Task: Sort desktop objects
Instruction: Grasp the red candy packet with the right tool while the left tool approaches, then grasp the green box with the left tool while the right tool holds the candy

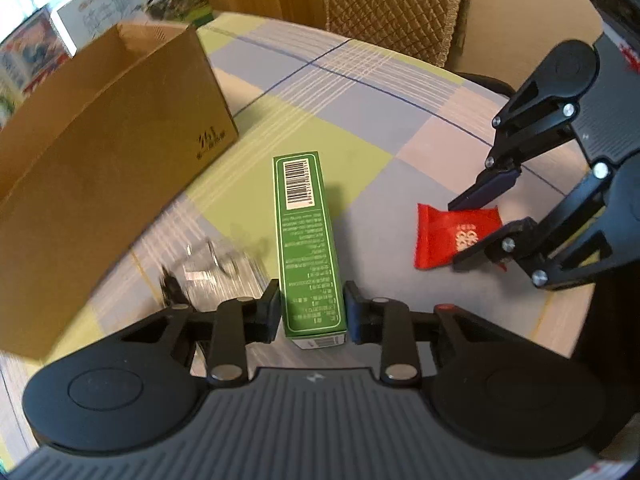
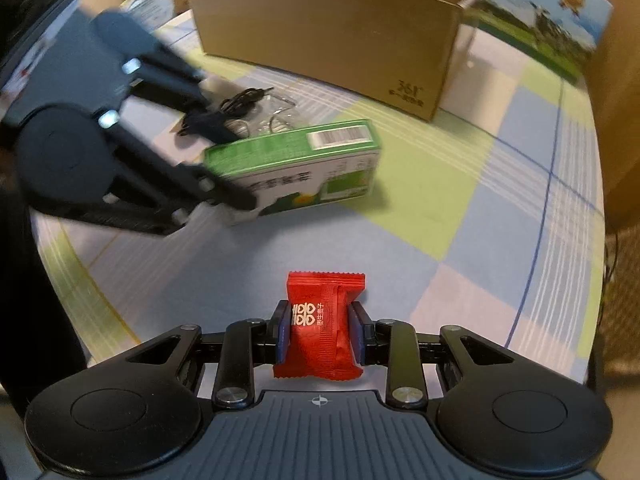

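Observation:
A long green carton (image 1: 308, 240) with a barcode label lies along the left wrist view, and my left gripper (image 1: 312, 312) is shut on its near end. From the right wrist view the same green carton (image 2: 320, 160) shows tilted and blurred in the left gripper (image 2: 234, 166). A red sweet packet (image 2: 320, 332) with white print sits between the blue pads of my right gripper (image 2: 320, 338), which is shut on it. In the left wrist view the right gripper (image 1: 456, 234) straddles the red packet (image 1: 436, 236) to the right of the carton.
An open brown cardboard box (image 1: 100, 152) (image 2: 328, 32) stands at the back of the checked tablecloth (image 1: 360, 92). A clear bag with a black cable (image 1: 208, 268) (image 2: 248, 108) lies beside the carton. Printed cartons (image 2: 536, 20) and a quilted chair back (image 1: 392, 8) stand beyond the table.

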Demonstrator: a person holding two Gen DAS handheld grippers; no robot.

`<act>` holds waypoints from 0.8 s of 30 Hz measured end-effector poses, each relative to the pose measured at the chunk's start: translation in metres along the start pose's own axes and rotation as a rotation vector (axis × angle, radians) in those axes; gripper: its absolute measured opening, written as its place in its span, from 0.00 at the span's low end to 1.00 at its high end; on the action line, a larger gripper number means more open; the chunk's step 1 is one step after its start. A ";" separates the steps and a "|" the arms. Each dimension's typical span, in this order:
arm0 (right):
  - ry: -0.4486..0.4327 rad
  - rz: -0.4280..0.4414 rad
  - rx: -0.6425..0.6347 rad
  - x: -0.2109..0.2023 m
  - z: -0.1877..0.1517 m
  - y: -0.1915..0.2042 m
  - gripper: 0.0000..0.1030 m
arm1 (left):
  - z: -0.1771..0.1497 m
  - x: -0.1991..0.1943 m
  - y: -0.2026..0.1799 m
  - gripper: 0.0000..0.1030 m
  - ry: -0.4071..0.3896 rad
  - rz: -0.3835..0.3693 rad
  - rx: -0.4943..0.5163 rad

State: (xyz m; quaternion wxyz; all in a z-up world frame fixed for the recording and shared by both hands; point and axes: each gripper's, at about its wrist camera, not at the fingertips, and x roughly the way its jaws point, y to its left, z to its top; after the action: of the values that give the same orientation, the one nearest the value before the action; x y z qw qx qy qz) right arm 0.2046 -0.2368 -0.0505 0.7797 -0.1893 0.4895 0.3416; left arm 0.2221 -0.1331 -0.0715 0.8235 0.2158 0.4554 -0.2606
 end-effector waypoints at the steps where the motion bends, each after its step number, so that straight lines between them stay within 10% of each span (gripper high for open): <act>1: 0.002 0.006 0.029 0.000 0.000 0.000 0.27 | -0.004 -0.003 0.000 0.25 0.003 -0.003 -0.027; 11: -0.001 0.023 0.216 0.001 -0.016 0.041 0.27 | -0.064 -0.052 -0.013 0.24 -0.002 -0.001 -0.266; 24: -0.102 -0.066 0.313 -0.001 -0.038 0.055 0.36 | -0.056 -0.040 -0.010 0.37 -0.031 -0.006 -0.252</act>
State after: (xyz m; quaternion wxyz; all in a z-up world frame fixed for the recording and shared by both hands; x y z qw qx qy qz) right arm 0.1413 -0.2226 -0.0649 0.8342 -0.0639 0.4901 0.2444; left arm 0.1623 -0.0986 -0.0659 0.8503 0.1051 0.4724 -0.2070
